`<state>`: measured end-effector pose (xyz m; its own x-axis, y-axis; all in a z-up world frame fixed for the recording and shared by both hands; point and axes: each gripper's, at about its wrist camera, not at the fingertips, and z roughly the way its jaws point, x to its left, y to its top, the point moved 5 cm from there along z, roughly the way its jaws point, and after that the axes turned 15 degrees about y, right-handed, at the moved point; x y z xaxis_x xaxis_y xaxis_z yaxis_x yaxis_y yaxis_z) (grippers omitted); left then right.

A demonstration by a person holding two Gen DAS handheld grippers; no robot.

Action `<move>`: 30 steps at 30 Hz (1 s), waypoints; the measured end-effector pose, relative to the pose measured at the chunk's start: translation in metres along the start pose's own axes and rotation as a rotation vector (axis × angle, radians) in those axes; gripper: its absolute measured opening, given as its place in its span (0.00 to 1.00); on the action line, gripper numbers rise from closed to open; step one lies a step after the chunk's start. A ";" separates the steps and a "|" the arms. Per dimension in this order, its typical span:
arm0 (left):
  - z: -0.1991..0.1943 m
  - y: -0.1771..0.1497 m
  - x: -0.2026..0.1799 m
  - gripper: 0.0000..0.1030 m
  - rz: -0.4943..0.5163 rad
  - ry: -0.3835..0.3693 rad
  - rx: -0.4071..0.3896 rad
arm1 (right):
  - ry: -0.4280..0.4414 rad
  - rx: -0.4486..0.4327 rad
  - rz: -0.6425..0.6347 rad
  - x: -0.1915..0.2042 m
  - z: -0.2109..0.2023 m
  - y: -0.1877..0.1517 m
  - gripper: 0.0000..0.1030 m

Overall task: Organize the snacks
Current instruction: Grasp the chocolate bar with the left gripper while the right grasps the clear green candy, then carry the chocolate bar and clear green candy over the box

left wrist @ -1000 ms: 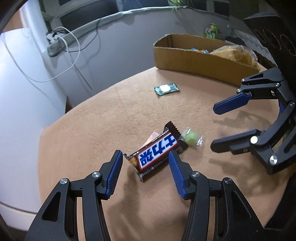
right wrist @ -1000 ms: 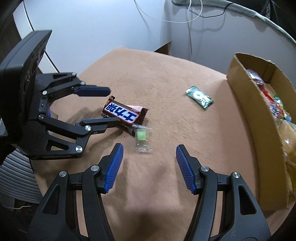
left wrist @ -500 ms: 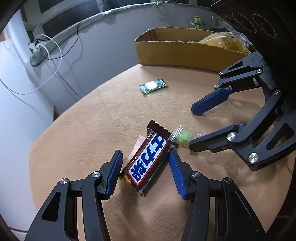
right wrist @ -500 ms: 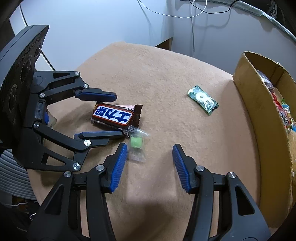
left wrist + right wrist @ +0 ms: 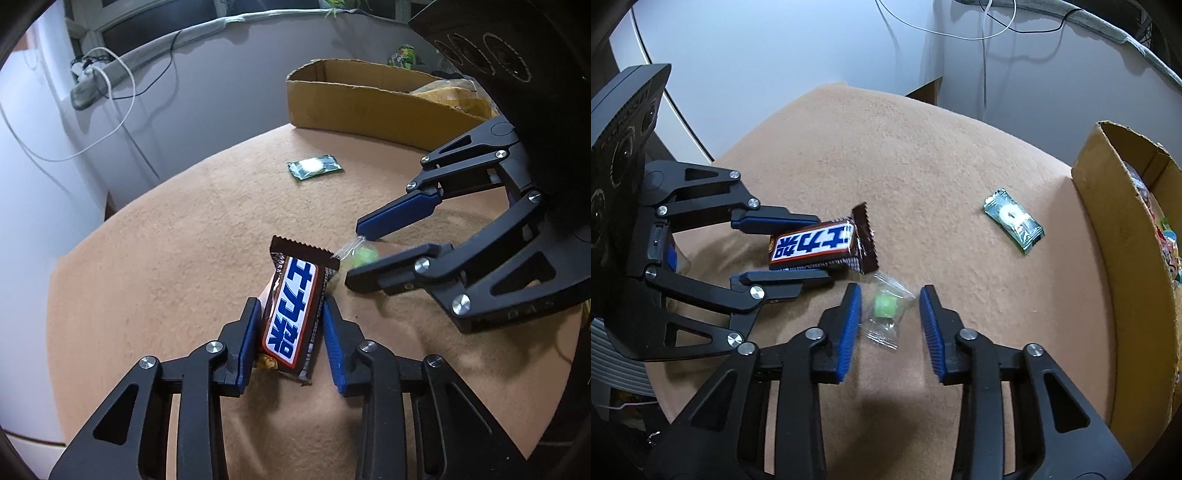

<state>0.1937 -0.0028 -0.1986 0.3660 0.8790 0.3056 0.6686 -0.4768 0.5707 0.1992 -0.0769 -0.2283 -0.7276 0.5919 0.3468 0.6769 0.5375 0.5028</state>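
Note:
A brown chocolate bar (image 5: 295,288) with a blue and white label lies on the tan tablecloth (image 5: 177,240). My left gripper (image 5: 291,306) is closing and its blue pads press both long sides of the bar (image 5: 812,245). Just right of it lies a small green candy (image 5: 884,306) in a clear wrapper. My right gripper (image 5: 890,290) straddles this candy, jaws closing, with a small gap still showing on each side. The left wrist view shows the right gripper (image 5: 354,256) around the candy (image 5: 364,254); the right wrist view shows the left gripper (image 5: 823,249).
A green foil sweet packet (image 5: 1012,218) lies alone farther out on the cloth. An open cardboard box (image 5: 1108,240) with several snacks stands along the table's right side. Something pink (image 5: 264,295) peeks from under the bar. White cables hang on the wall behind.
The left jaws have come in onto the chocolate bar, which now lies along the fingers. The right gripper has moved over the green candy and its jaws have narrowed around it.

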 end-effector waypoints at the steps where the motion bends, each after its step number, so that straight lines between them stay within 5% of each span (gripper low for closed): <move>1: 0.000 -0.001 0.001 0.29 -0.006 0.001 0.002 | -0.007 0.002 -0.001 -0.001 0.000 0.000 0.25; 16: -0.008 -0.015 0.023 0.26 -0.235 0.001 0.002 | -0.031 -0.054 0.017 0.006 -0.023 -0.017 0.21; 30: -0.061 0.007 0.025 0.26 -0.305 0.031 -0.118 | -0.075 -0.169 0.017 0.013 -0.085 -0.022 0.21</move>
<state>0.1678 0.0158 -0.1401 0.1398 0.9818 0.1289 0.6637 -0.1895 0.7236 0.1656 -0.1324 -0.1675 -0.7015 0.6467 0.2995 0.6562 0.4223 0.6253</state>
